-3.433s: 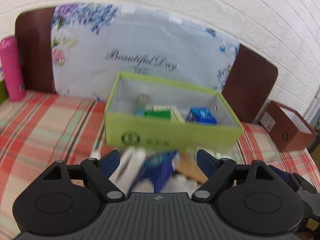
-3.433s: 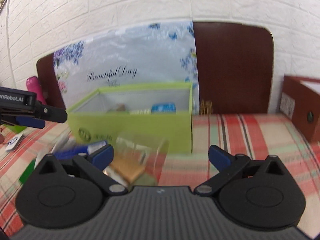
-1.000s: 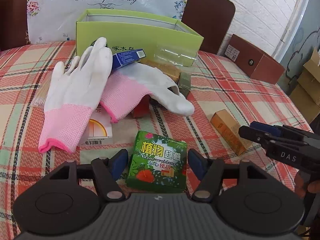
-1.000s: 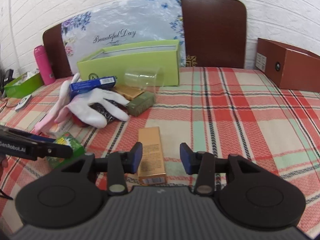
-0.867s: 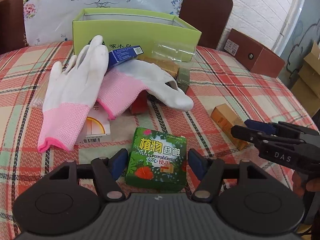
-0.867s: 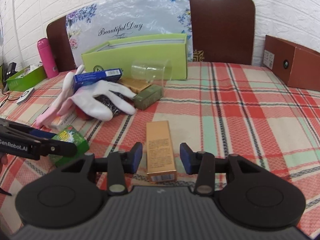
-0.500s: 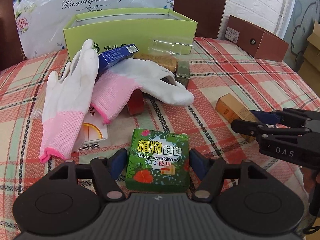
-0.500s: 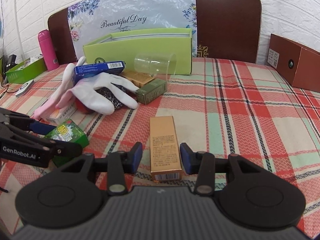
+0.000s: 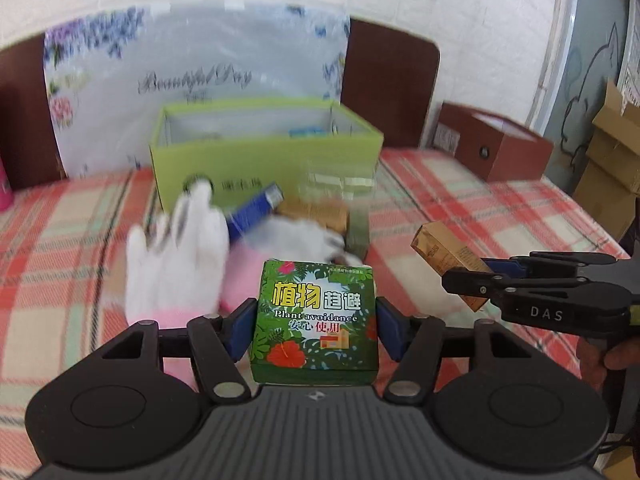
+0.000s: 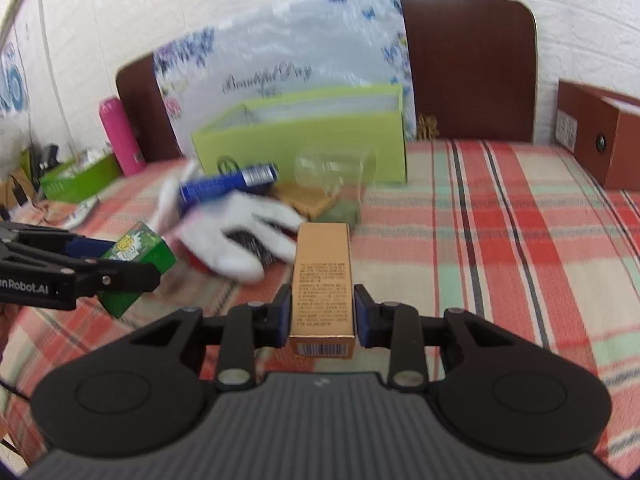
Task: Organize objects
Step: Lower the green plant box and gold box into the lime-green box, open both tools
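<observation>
My left gripper [image 9: 316,322] is shut on a green leaf-printed box [image 9: 316,316] and holds it above the plaid tablecloth; it also shows in the right wrist view [image 10: 138,258]. My right gripper [image 10: 322,308] is shut on a tan oblong box [image 10: 322,280], also lifted; it shows in the left wrist view [image 9: 444,256]. The open lime-green storage box [image 9: 264,148] stands behind, with small boxes inside. In front of it lie white and pink gloves [image 9: 180,256], a blue carton [image 9: 254,210], a tan box [image 9: 316,210] and a clear cup [image 10: 334,168] on its side.
A brown box [image 9: 500,152] stands at the right on the table. A pink bottle [image 10: 118,136] and a green tray [image 10: 76,180] are at the far left. A floral bag leans on a dark chair back behind the storage box. Cardboard cartons stand at the far right.
Both grippers have closed on their boxes and lifted them off the cloth. Both views now tilt up toward the lime-green storage box.
</observation>
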Motion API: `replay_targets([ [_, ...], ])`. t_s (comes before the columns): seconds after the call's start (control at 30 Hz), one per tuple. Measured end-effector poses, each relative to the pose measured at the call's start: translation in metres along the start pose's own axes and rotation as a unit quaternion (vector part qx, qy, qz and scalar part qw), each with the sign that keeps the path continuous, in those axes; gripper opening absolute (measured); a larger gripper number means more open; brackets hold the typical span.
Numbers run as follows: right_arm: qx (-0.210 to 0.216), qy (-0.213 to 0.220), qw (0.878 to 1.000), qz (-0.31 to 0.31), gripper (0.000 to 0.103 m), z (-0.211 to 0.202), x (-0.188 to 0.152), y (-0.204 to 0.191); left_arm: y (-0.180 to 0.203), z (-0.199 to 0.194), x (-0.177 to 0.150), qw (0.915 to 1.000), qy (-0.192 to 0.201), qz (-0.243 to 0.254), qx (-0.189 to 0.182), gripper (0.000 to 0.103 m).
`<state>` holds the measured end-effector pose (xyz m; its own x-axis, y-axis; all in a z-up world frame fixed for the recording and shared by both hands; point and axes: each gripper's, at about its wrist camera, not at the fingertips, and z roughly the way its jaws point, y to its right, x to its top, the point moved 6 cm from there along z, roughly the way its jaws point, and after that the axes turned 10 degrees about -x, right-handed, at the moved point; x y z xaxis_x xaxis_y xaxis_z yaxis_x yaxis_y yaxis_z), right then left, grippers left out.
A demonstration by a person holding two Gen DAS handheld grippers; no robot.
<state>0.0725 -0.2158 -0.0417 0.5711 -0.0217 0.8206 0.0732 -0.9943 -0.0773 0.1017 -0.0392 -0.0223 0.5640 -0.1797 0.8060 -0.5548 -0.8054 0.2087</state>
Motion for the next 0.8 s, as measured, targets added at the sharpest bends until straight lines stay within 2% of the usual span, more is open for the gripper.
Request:
replay_targets([
  [0.23,0.029,0.063,0.997,-0.015,0.03,0.009,0.075,-0.013,-0.024,-0.013,0.071,0.9969,0.06,0.026,0.044,0.065],
  [0.4,0.021,0.091,0.995,-0.037,0.03,0.039,0.12,-0.025,-0.059,0.003,0.128,0.9937,0.089,0.004,0.068,0.065],
  [0.57,0.0,0.076,0.996,-0.055,0.03,0.096,0.147,-0.027,-0.097,0.052,0.165,0.9917,0.08,-0.014,0.1,0.065],
  [0.67,-0.012,0.058,0.996,-0.059,0.03,0.134,0.155,-0.024,-0.122,0.087,0.173,0.9909,0.062,-0.023,0.117,0.065],
  [0.8,-0.018,0.039,0.997,-0.07,0.03,0.176,0.163,-0.025,-0.15,0.123,0.175,0.9908,0.034,-0.046,0.122,0.065],
])
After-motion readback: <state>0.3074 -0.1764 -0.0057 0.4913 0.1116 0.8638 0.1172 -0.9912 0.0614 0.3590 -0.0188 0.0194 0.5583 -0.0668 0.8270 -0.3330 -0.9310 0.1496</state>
